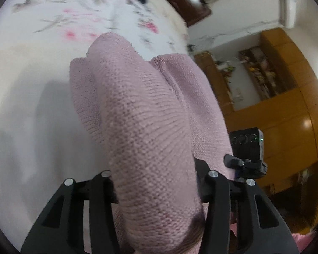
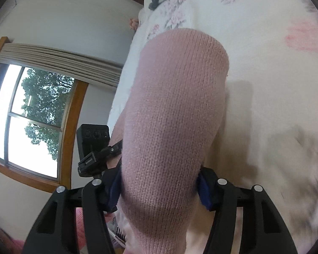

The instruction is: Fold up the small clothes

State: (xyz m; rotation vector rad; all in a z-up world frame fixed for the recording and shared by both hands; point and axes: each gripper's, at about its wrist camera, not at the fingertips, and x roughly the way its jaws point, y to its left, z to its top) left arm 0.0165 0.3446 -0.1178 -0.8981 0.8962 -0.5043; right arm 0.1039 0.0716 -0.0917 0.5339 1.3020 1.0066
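Pink knit garment (image 1: 150,127) hangs lifted above the floral bed (image 1: 31,84), draped forward over both tools. Left hand-held gripper (image 1: 156,188) pinches one edge; right hand-held gripper (image 2: 159,188) pinches the other. Judged step: carrying the fold over. Next move calls for lowering both edges together, evenly, onto the bed.

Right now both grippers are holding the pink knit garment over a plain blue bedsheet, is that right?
Not quite. The left gripper and right gripper do hold the pink knit garment, but the bedsheet is white with a pink floral print, as both wrist views show.
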